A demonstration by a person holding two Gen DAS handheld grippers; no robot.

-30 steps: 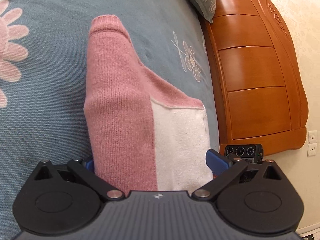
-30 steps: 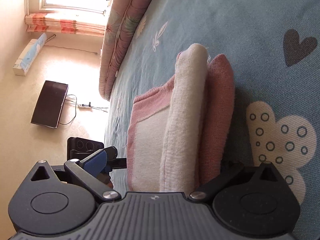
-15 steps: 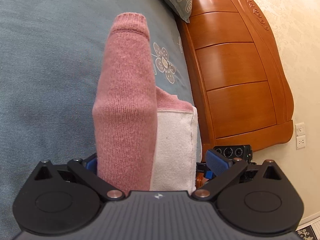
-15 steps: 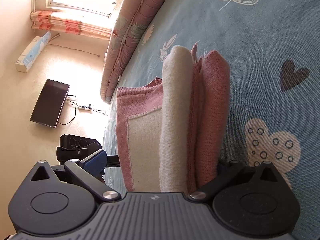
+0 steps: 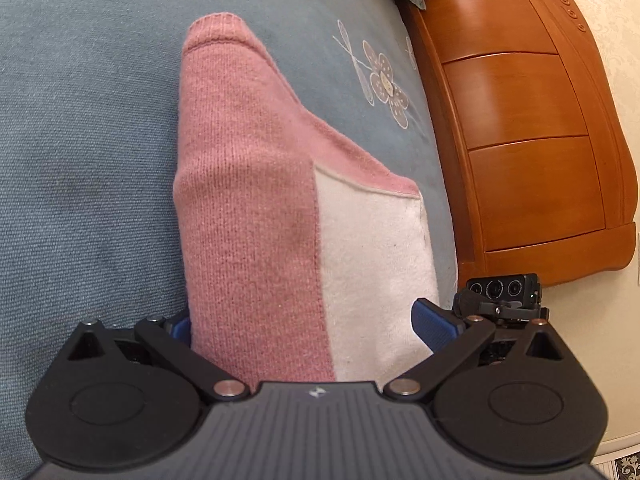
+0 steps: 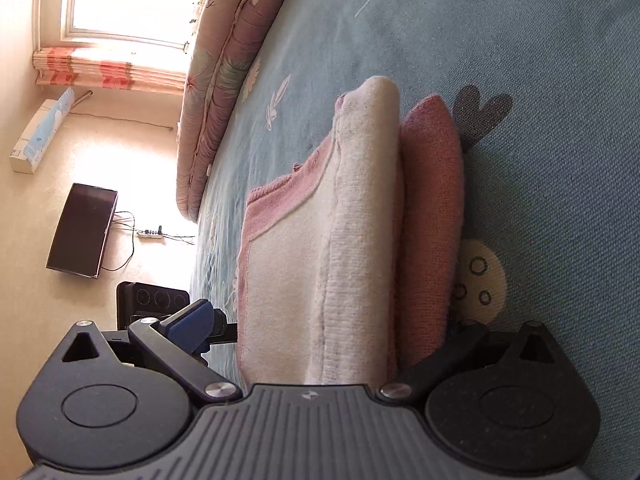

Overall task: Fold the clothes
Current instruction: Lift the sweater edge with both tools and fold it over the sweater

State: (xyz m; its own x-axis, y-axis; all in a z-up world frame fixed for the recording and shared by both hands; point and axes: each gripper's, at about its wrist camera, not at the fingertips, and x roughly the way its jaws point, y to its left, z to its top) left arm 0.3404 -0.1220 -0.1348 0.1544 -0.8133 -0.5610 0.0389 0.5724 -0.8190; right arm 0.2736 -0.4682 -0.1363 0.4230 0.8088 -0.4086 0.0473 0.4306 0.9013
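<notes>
Left gripper (image 5: 306, 326) and right gripper (image 6: 320, 332), jaws spread, each straddle the folded pink-and-cream knitted sweater (image 5: 280, 200) on the blue bedspread (image 5: 80, 160).

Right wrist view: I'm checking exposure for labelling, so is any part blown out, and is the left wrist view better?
Right wrist view: the sunlit window is blown out and the floor below it glares; left wrist view: evenly lit, only soft sheen on the orange wooden headboard.

A carved wooden headboard (image 5: 532, 128) fills the left wrist view from 1 to 3 o'clock, against a cream patterned wall (image 5: 612, 12). In the right wrist view, a sunlit window (image 6: 132, 4) at 11 o'clock, a dark television (image 6: 82, 236) at 9 o'clock.
</notes>
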